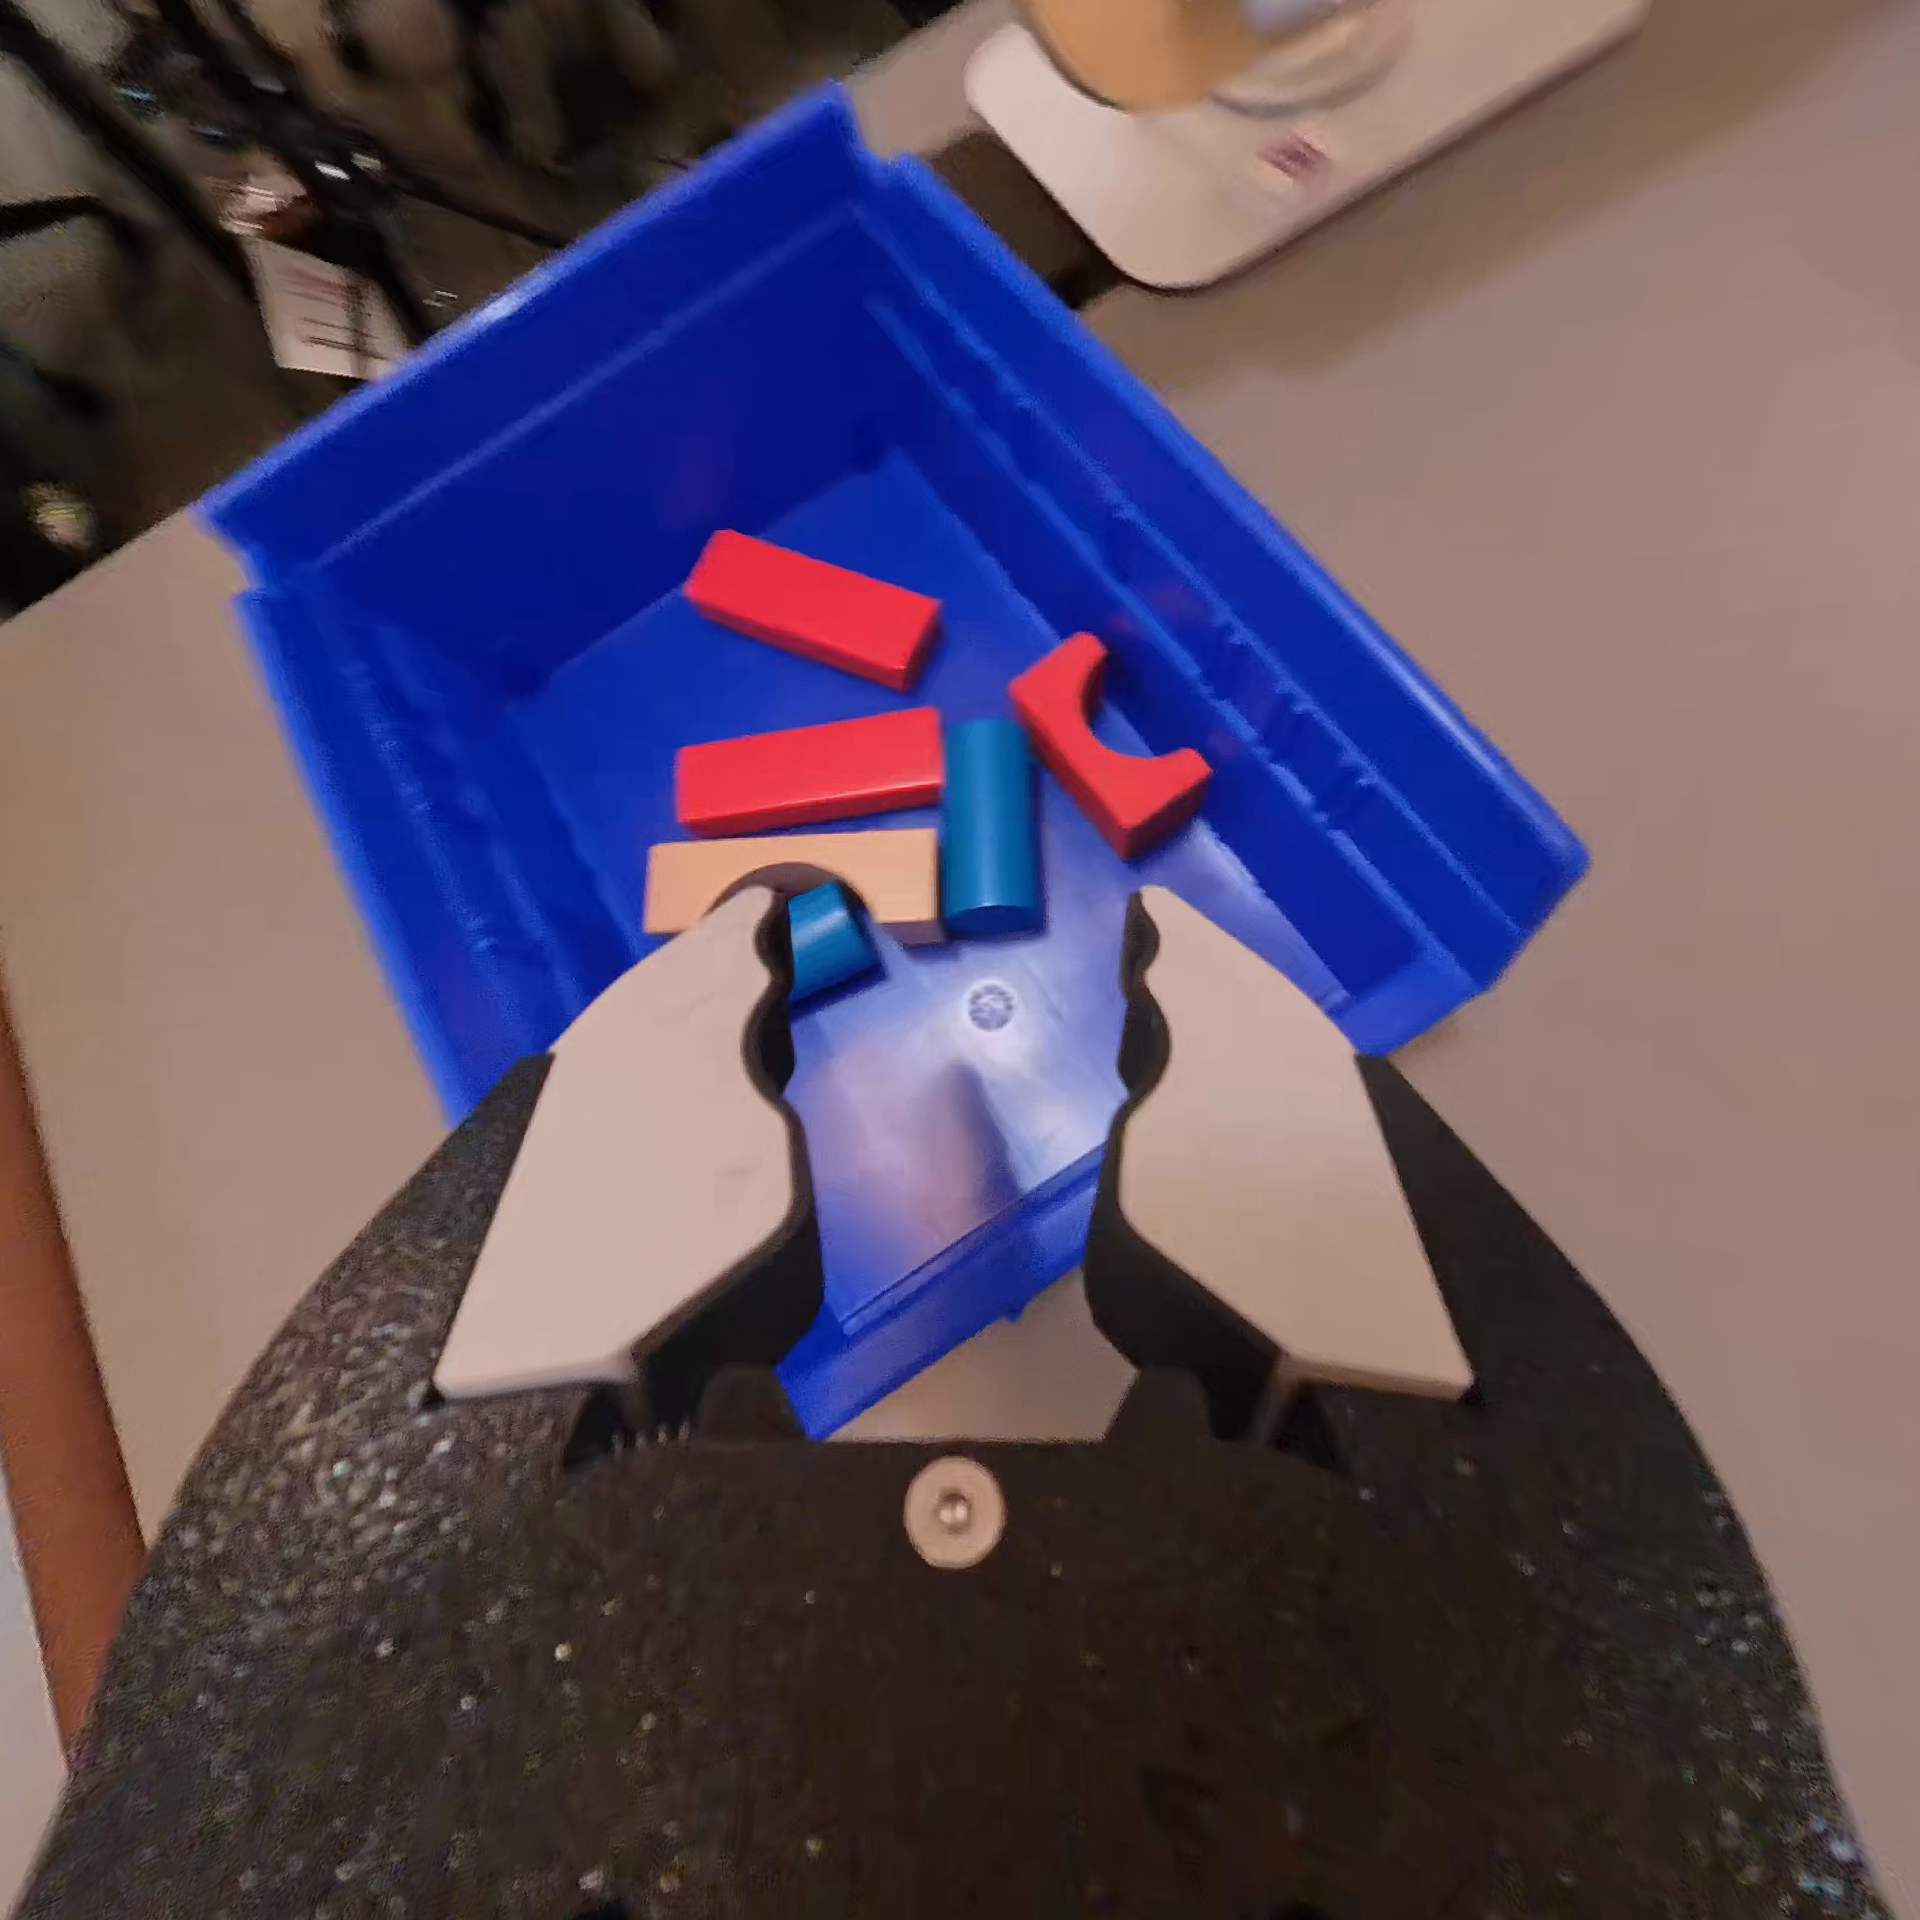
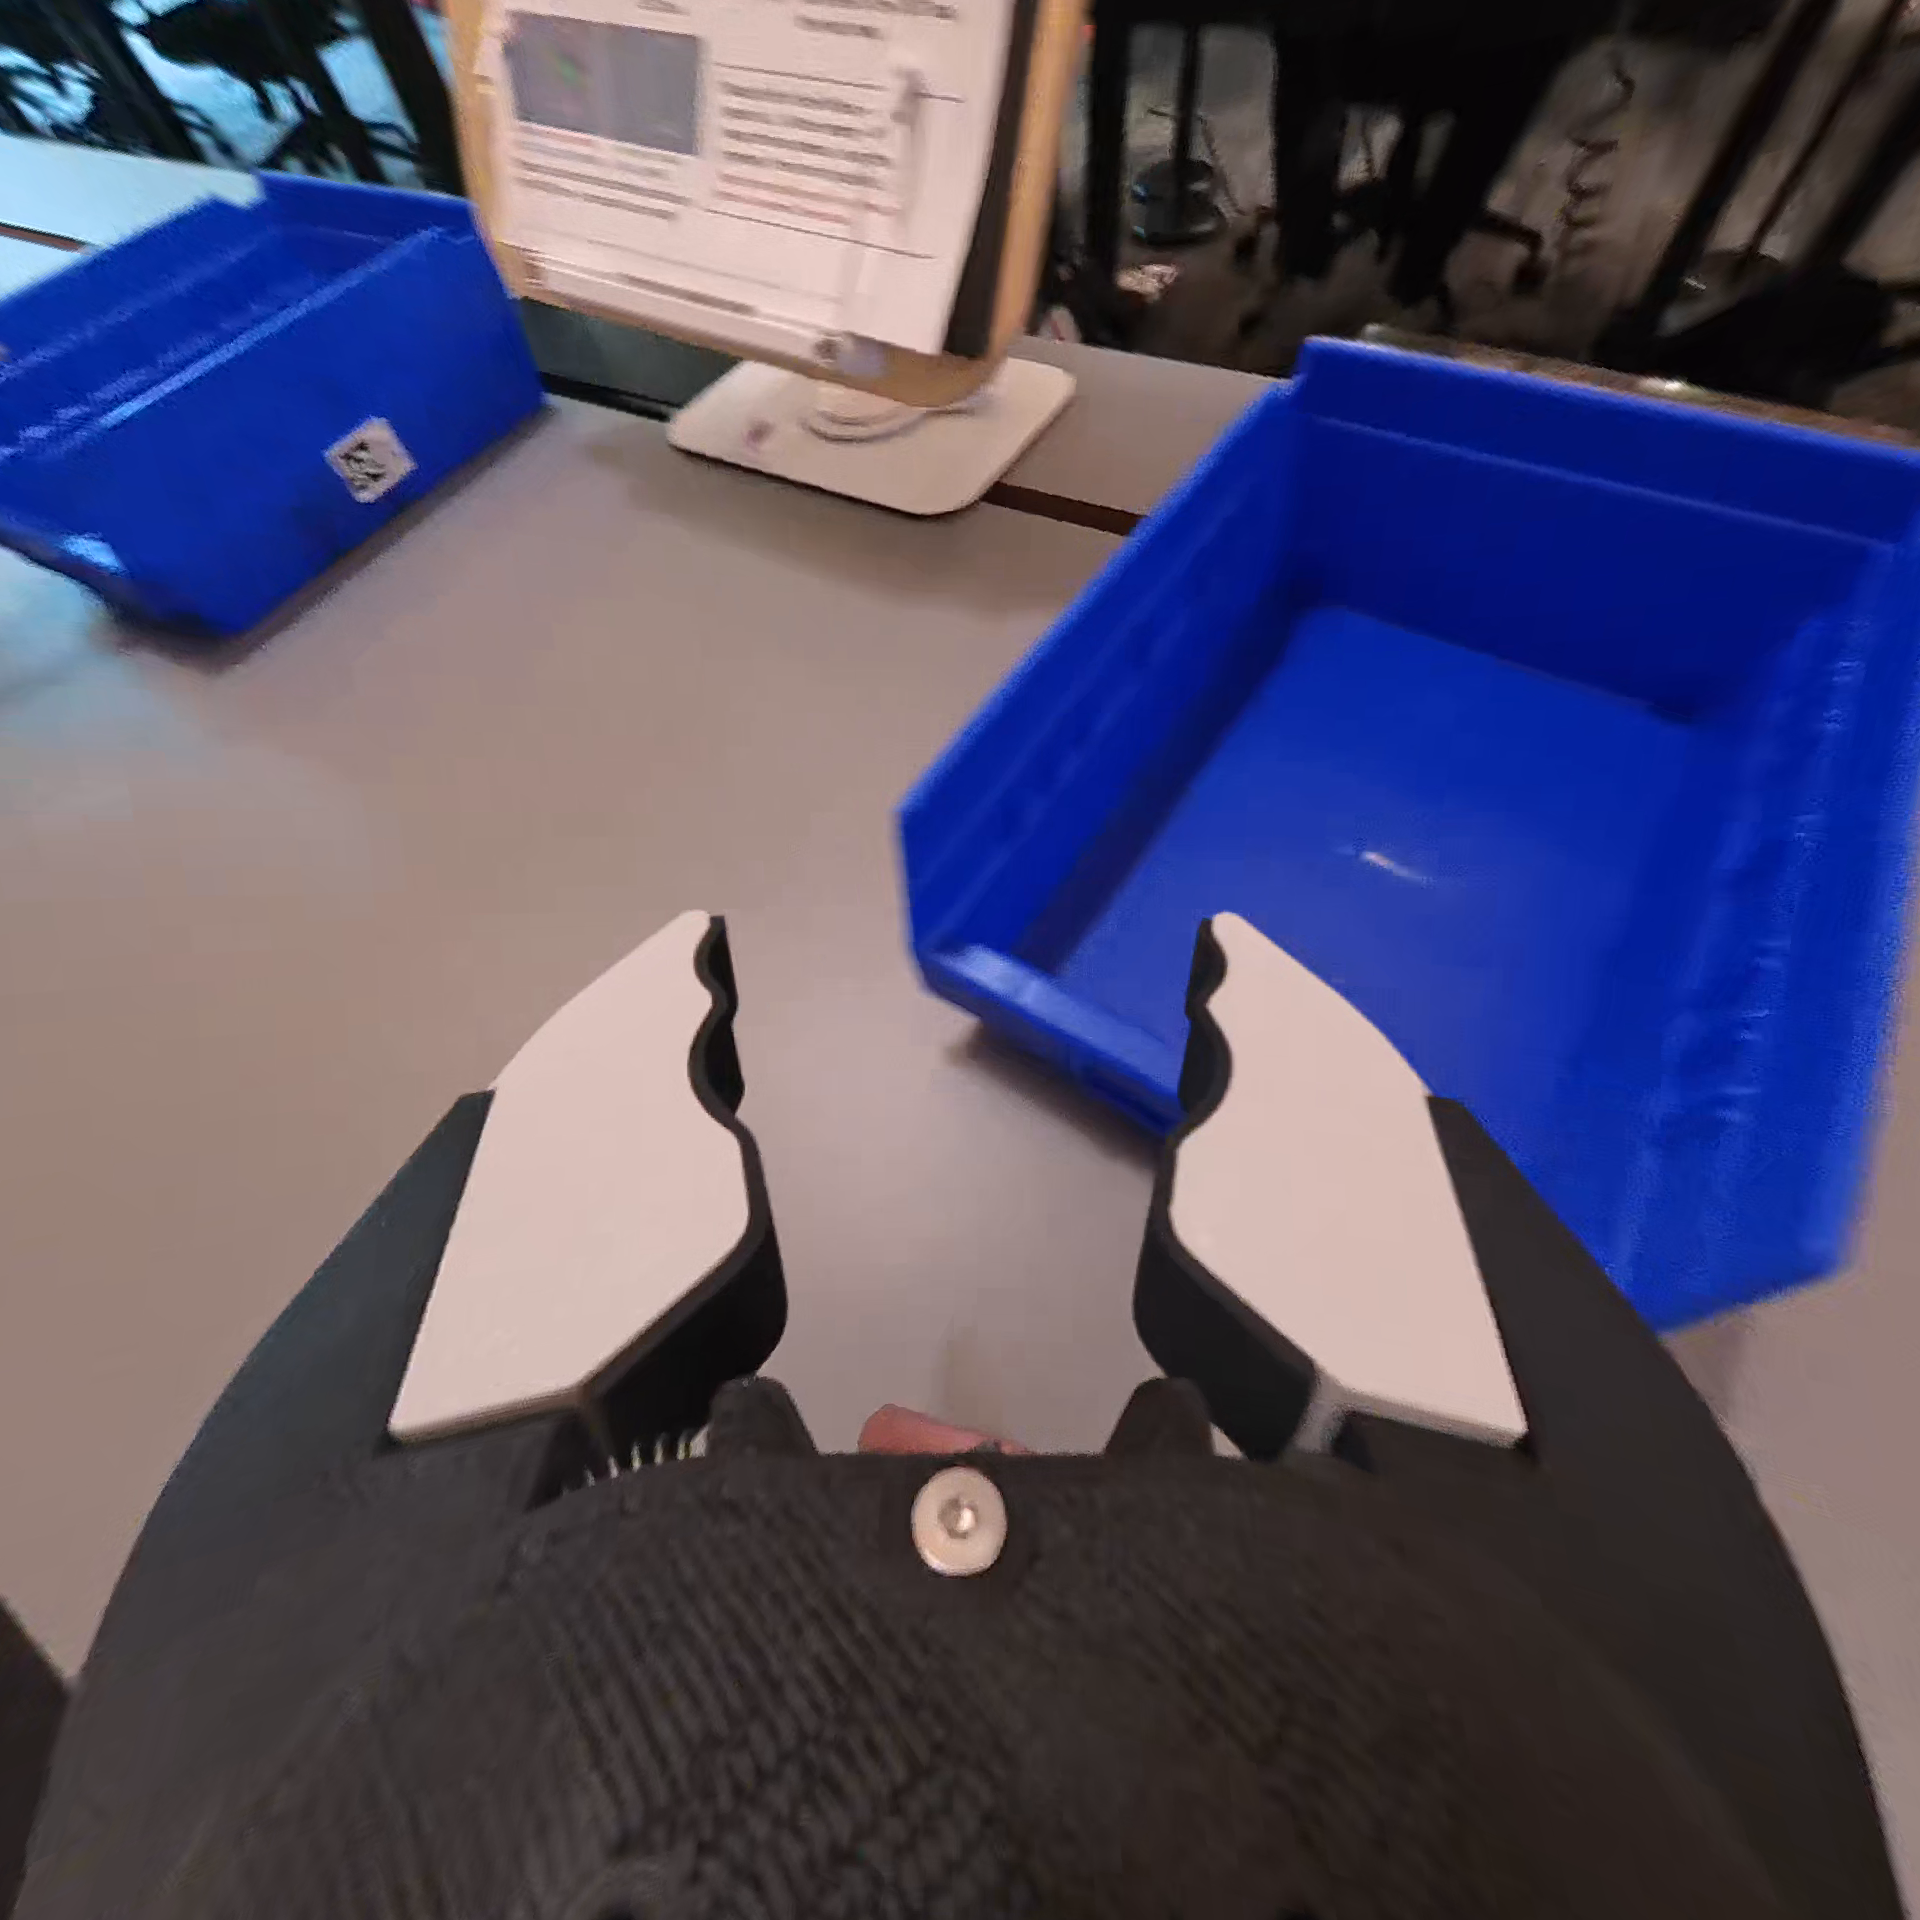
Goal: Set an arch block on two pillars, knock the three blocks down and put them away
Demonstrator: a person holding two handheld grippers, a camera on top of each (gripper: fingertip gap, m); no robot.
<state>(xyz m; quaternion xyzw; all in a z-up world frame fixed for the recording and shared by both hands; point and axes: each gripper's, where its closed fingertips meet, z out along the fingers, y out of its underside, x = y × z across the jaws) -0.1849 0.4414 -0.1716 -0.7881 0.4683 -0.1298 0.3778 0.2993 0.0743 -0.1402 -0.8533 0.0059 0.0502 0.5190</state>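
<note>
Surface: grey table (image 2: 540, 831), monitor stand (image 2: 883, 436) at the back.
Left gripper (image 1: 945, 914): jaws wide, empty, over the blue bin (image 1: 582, 436) of blocks; left finger (image 1: 665, 1091) just beside the small blue block (image 1: 826, 940).
Approach: probably best kept off the tan arch (image 1: 831, 862) and blue cylinder (image 1: 987, 821).
Right gripper (image 2: 961, 935): jaws wide, empty, above bare table.
Room: empty bin (image 2: 1351, 520) near its right finger; second bin (image 2: 260, 416) well apart.
</note>
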